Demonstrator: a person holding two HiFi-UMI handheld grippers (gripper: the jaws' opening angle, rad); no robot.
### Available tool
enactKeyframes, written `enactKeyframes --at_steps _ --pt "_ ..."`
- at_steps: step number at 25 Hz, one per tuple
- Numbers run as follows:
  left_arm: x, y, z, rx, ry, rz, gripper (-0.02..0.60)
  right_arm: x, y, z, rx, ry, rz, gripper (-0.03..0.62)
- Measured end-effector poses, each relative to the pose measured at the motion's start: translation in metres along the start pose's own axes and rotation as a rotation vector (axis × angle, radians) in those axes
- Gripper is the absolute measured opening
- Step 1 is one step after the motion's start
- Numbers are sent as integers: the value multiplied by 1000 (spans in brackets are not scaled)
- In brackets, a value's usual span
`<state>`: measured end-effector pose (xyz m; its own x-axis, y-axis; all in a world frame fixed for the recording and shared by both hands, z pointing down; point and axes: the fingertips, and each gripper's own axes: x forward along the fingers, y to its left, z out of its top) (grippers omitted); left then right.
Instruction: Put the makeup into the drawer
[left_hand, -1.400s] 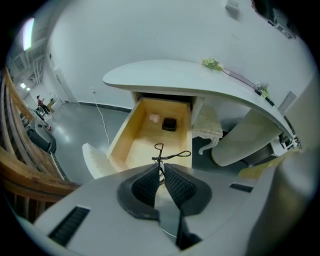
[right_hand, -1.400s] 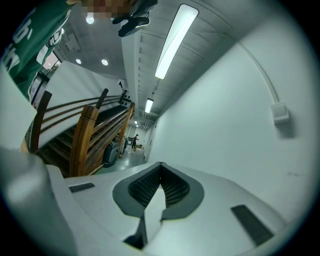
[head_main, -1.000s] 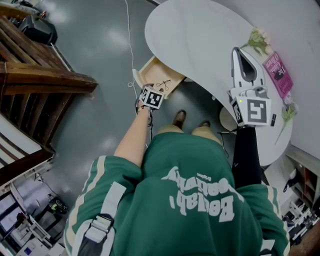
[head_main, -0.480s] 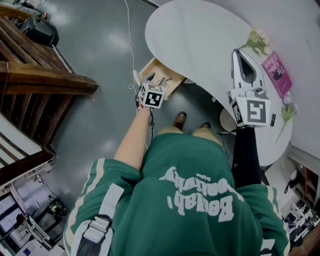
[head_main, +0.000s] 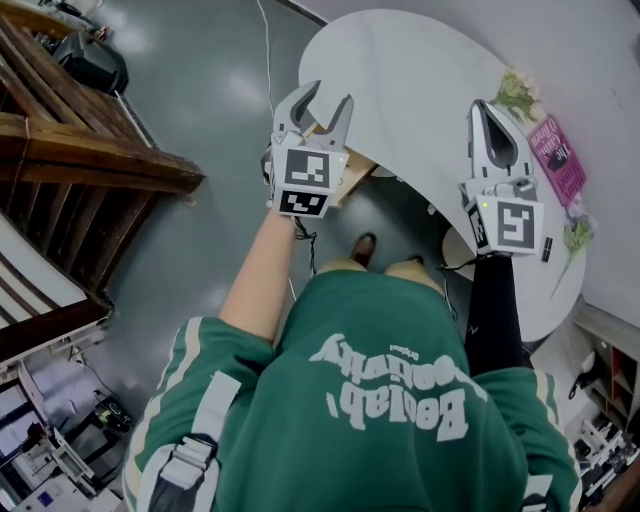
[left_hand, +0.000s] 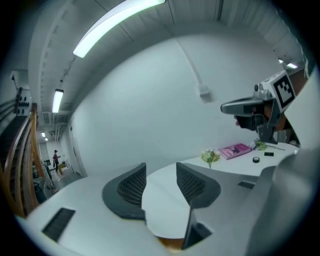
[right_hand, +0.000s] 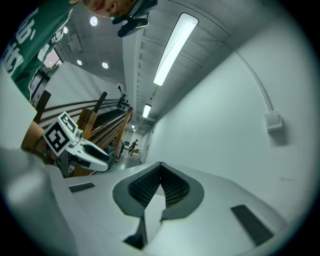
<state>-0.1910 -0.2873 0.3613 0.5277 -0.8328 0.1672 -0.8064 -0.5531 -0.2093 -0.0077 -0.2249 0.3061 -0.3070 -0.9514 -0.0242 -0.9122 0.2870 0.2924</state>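
My left gripper (head_main: 325, 104) is raised beside the white table (head_main: 400, 60), open, with nothing between its jaws. In the left gripper view its jaws (left_hand: 161, 170) stand apart, pointing level across the tabletop (left_hand: 165, 210). The wooden drawer (head_main: 357, 172) under the table's edge is mostly hidden behind this gripper. My right gripper (head_main: 485, 112) hangs over the table's right part, shut and empty; its pads meet (right_hand: 160, 168). Small dark items, perhaps makeup, lie on the table: a round one (left_hand: 256, 160) and a flat one (left_hand: 269, 154).
A pink book (head_main: 558, 152) and pale flowers (head_main: 516, 88) lie at the table's far right edge. A white wall rises behind the table. Wooden stairs (head_main: 70, 150) stand at the left over grey floor. A cable (head_main: 266, 60) runs along the floor.
My left gripper has risen from down at the open drawer to tabletop height and tipped up to level, now covering most of the drawer. The right gripper has kept still.
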Motion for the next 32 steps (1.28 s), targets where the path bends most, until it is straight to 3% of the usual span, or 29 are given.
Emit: enactKeyframes --at_steps 3,10,20,32 --pt "-5 3 26 19 -58 4 201 1 1 1 13 -6 -9 9" --pt "6 -27 50 19 -91 -66 201 -23 -25 -4 39 -2 -73 9" --pt "68 -190 105 -4 -179 -337 201 -142 -147 -31 50 52 -333 9" --pt "95 -374 148 3 -246 -568 201 -291 -255 -59 20 97 -560 9"
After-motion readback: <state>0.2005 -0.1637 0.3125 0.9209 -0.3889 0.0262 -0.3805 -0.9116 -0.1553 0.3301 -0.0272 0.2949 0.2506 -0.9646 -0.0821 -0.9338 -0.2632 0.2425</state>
